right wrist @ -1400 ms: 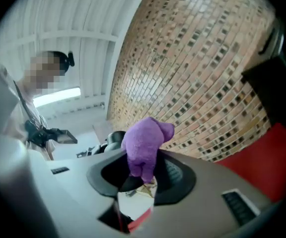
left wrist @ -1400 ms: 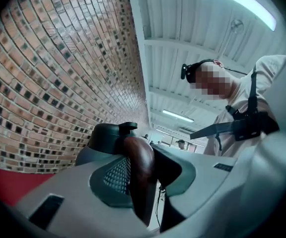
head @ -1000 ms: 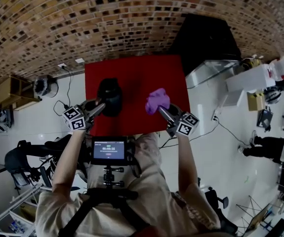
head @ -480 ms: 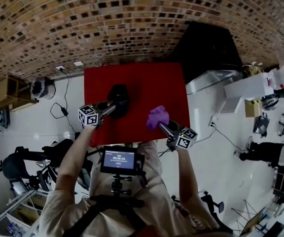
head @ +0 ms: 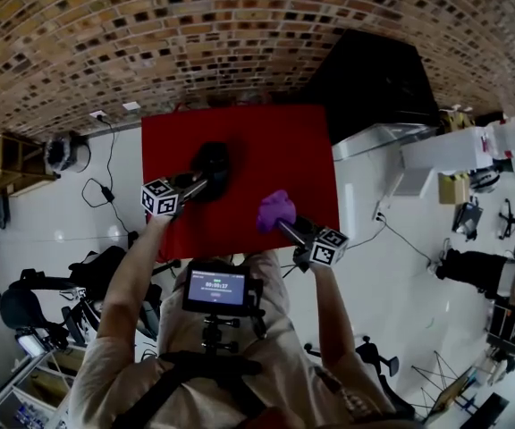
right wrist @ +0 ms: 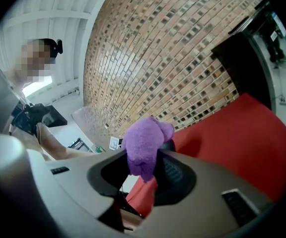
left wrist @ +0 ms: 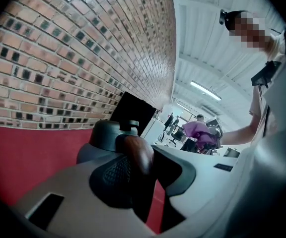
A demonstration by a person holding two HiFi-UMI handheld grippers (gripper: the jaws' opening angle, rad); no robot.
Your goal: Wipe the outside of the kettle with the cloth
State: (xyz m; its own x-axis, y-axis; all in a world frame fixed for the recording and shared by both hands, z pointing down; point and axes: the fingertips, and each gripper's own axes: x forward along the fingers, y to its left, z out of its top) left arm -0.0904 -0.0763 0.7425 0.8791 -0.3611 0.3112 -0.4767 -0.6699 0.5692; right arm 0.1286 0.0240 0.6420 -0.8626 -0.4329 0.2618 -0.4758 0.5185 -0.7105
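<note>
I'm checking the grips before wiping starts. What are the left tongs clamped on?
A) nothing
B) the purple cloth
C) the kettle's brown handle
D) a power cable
C: in the left gripper view the left tongs pinch the kettle's brown handle; the purple cloth sits in the right tongs.

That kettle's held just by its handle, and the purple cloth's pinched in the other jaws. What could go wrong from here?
1. The left gripper holds the kettle only by its rounded brown handle; pressing the cloth on its body could make it swivel or slip.
2. The right gripper pinches the cloth as a small bunch; rubbing might drag it out, or let the bare jaws scrape the kettle.
</note>
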